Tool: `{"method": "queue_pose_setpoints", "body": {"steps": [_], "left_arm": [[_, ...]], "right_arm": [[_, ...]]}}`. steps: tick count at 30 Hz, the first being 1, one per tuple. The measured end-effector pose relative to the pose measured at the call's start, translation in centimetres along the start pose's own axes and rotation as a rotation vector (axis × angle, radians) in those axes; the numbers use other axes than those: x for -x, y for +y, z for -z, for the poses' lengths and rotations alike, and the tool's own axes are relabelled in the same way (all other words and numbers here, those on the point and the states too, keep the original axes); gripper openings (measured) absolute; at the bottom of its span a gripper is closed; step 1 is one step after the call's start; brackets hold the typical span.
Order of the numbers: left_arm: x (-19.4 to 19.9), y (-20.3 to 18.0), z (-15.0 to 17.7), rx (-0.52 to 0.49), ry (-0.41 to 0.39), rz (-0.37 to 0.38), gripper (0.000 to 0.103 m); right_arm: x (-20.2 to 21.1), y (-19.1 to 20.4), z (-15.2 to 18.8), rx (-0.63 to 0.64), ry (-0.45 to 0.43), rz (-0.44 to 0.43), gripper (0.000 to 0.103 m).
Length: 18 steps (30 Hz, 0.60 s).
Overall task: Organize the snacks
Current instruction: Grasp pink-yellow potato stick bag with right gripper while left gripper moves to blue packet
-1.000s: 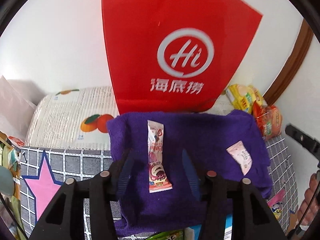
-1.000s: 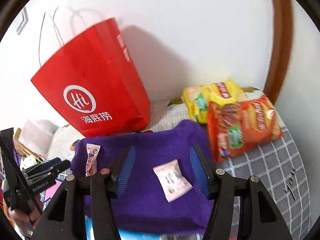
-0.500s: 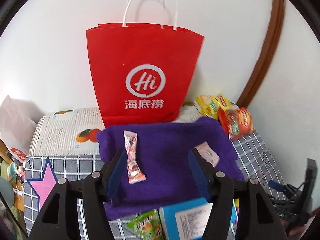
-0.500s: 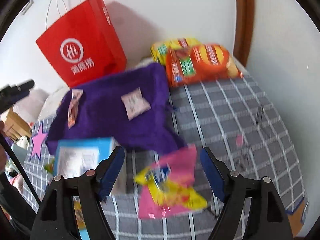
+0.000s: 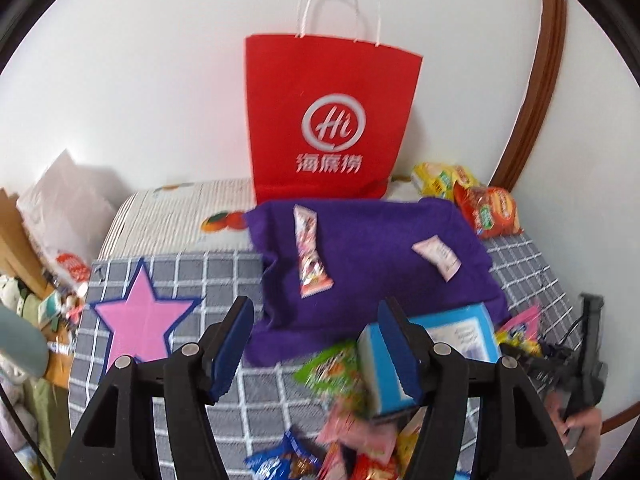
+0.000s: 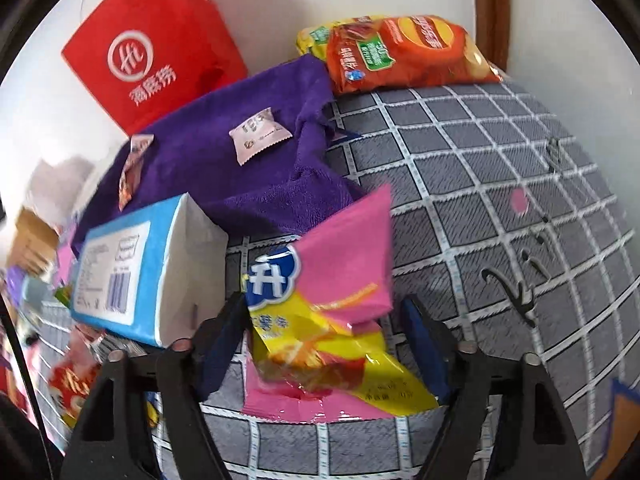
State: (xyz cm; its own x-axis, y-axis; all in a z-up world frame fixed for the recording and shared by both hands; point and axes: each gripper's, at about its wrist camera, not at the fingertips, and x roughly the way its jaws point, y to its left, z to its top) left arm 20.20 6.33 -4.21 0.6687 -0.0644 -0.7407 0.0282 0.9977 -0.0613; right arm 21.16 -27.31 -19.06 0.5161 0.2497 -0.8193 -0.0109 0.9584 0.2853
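My right gripper (image 6: 322,302) is closing on a pink and yellow snack bag (image 6: 340,280); both pads touch its crumpled sides. My left gripper (image 5: 315,308) hovers open over the checked bed cover (image 5: 192,272) with nothing between its fingers. A purple towel (image 5: 372,248) ahead carries a long snack bar (image 5: 310,256) and a small pink packet (image 5: 436,256). A red paper bag (image 5: 332,120) stands upright behind it. A blue box (image 6: 116,268) lies left of the held bag.
Orange chip bag (image 6: 404,52) and yellow bag (image 6: 310,40) rest by the wall at the back right. A green packet (image 5: 332,368) and a pile of loose snacks (image 5: 352,440) lie near my left fingers. Clutter lines the bed's left edge (image 5: 44,280).
The left gripper has drawn back from the towel and its jaws have widened. The right gripper left the towel, dropped to the pink and yellow bag, spread wide, then closed around it.
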Motion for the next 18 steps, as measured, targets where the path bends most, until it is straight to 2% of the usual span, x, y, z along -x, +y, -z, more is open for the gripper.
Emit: {"method": "queue_pose_setpoints", "body": {"steps": [3, 6, 10, 15, 18], "left_arm": [[-0.2, 0.9, 1.5, 0.015, 0.021, -0.016, 0.062], [-0.7, 2.0, 2.9, 0.037, 0.051, -0.026, 0.062], [-1.5, 3.6, 5.1, 0.061, 0.096, -0.055, 0.062], [-2.2, 5.7, 8.3, 0.108, 0.167, -0.078, 0.062], [-2.9, 6.7, 10.4, 0.153, 0.221, -0.044, 0.061]], "right_arm": [[1.3, 0.3, 0.6, 0.000, -0.029, 0.019, 0.054], [2.9, 0.6, 1.4, 0.018, -0.056, 0.041, 0.053], [5.0, 1.7, 3.0, 0.032, -0.069, -0.011, 0.053], [5.8, 3.9, 5.2, 0.088, -0.049, -0.072, 0.053], [5.1, 5.6, 6.5, 0.134, -0.021, -0.079, 0.053]]}}
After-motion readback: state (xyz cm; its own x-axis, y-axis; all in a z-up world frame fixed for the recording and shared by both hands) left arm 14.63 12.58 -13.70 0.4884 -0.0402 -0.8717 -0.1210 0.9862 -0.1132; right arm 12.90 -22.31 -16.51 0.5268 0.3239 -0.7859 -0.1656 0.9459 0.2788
